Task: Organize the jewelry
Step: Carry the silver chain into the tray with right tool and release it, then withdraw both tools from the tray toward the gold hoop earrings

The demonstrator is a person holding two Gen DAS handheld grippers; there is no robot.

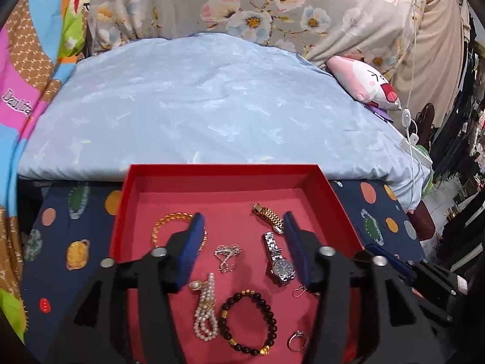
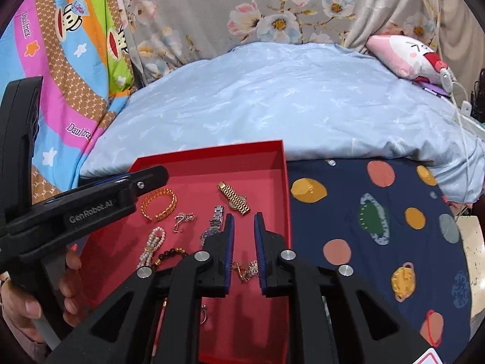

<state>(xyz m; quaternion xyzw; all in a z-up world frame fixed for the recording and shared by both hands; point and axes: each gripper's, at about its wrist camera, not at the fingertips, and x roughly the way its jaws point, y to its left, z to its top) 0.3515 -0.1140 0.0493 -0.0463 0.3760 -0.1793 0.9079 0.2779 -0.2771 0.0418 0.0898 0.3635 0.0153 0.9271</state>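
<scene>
A red tray (image 1: 224, 170) sits on a dark planet-print cloth and holds loose jewelry. In it lie a gold bangle (image 1: 169, 221), a gold watch (image 1: 268, 214), a silver watch (image 1: 279, 261), a tangled silver chain (image 1: 227, 254), a pearl bracelet (image 1: 206, 312), a dark bead bracelet (image 1: 247, 321) and a ring (image 1: 297, 339). My left gripper (image 1: 241, 218) hovers over the tray, jaws wide, nothing between them. My right gripper (image 2: 244, 215) hangs over the tray's right side (image 2: 283, 182), jaws a narrow gap apart. A small gold-and-silver chain (image 2: 247, 268) shows in that gap, with neither pad pressing on it.
The planet-print cloth (image 2: 363, 218) extends to the right of the tray. Behind it a light blue quilt (image 1: 197, 106) bulges up, with floral fabric (image 1: 242, 6) and a pink plush pillow (image 1: 363, 82) beyond. A white cable (image 1: 409, 127) hangs at right. A person's hand (image 2: 30, 306) grips the left tool.
</scene>
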